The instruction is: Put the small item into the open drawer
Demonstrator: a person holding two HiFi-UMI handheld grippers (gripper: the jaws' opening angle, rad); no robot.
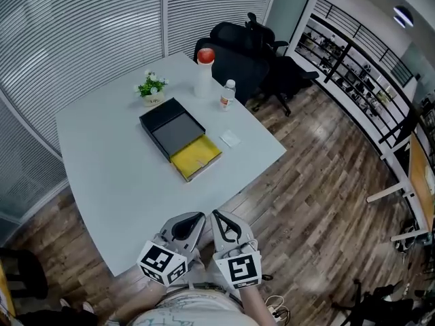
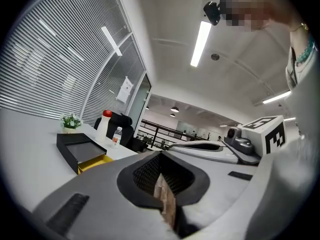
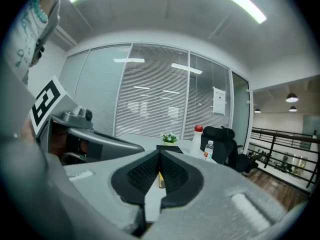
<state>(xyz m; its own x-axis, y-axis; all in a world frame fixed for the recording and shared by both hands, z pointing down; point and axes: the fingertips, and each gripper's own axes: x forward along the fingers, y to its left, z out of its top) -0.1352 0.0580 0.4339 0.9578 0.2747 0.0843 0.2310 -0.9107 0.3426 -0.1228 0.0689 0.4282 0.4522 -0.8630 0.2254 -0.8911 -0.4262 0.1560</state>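
White, thin, likely featherlight: small item [image 1: 230, 138] right of the yellow drawer [image 1: 196, 157] is best pinched at an edge. Left gripper [image 2: 161, 156] and right gripper [image 3: 160, 154] are closed, empty.

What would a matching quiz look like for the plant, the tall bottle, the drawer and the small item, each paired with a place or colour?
Things:
1. plant
2. tall bottle
3. drawer
4. small item

Place or colour:
A. yellow inside, pulled out of the black box
B. white, flat on the table, right of the drawer in the head view
C. white with a red cap
D. green, beyond the black box, near the table's far edge

Pairs: 1-D, 2-C, 3-A, 4-B
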